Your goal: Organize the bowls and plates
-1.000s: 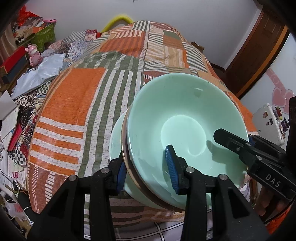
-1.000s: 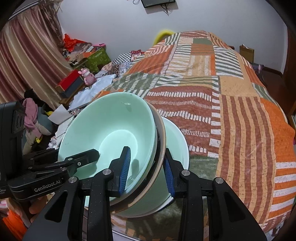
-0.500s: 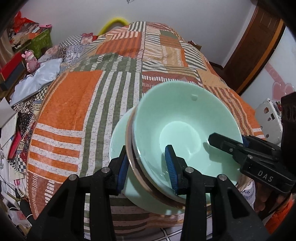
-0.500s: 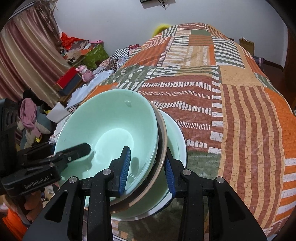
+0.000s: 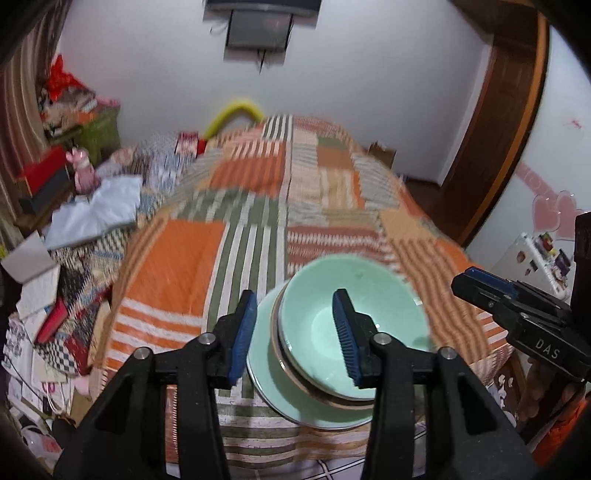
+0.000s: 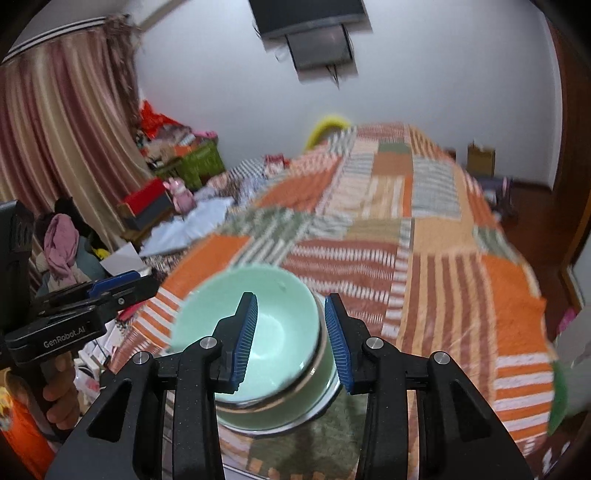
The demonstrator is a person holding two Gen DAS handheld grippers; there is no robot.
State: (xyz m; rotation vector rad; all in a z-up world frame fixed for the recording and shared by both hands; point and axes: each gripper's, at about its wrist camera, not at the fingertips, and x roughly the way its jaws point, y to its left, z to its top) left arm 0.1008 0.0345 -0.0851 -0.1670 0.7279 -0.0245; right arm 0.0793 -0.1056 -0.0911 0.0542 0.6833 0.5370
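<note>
A mint green bowl (image 5: 384, 295) sits in a brown-rimmed plate (image 5: 291, 373) on a mint green plate (image 5: 266, 362), stacked at the near edge of a patchwork quilt (image 5: 177, 258). My left gripper (image 5: 293, 306) hovers above the stack's left rim. Its jaws are opening, and its blue pads (image 5: 242, 332) touch nothing. My right gripper (image 6: 290, 306) hangs over the bowl (image 6: 280, 332) and the green dish under it (image 6: 317, 398). Its jaws are opening too, clear of the rim. Each gripper shows in the other's view: the right gripper (image 5: 480, 284), the left gripper (image 6: 122, 284).
The quilt covers a bed that runs away to the far wall, where a dark screen (image 5: 258, 26) hangs. Boxes, clothes and papers (image 5: 55, 258) crowd the floor left of the bed. A wooden door (image 5: 491, 129) stands at the right, striped curtains (image 6: 66, 129) at the left.
Both grippers were clamped on opposite rims of the stack. They have let go, widened and risen back from it. The stack now rests on the quilt, smaller in both views.
</note>
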